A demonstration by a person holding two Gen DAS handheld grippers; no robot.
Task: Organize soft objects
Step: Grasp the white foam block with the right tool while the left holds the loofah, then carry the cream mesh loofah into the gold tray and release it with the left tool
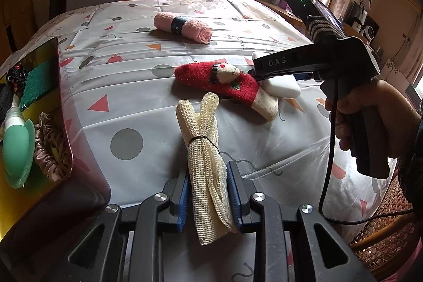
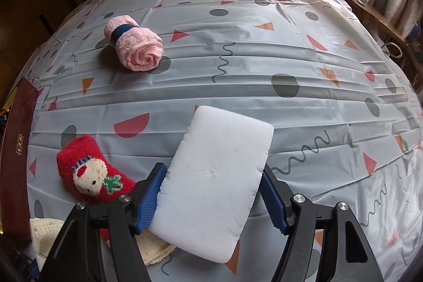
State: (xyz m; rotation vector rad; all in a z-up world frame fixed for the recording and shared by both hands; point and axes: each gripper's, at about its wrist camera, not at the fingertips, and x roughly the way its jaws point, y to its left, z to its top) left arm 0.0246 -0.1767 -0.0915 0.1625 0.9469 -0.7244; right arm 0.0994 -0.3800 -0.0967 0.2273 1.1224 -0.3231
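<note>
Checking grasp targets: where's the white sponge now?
Between the right gripper's blue pads, the white sponge sits beside the red sock, on the tablecloth.

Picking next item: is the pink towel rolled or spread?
Rolled: pink towel shows a spiral end, with a dark band around it.

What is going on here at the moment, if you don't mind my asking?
A person is sorting soft things on a table covered with a patterned cloth. The left hand-held gripper is shut on a cream mesh cloth bundle. The right hand-held gripper is closed on a white sponge. A red Christmas sock and a rolled pink towel lie on the cloth. At the left stands a box with other items already in it.
</note>
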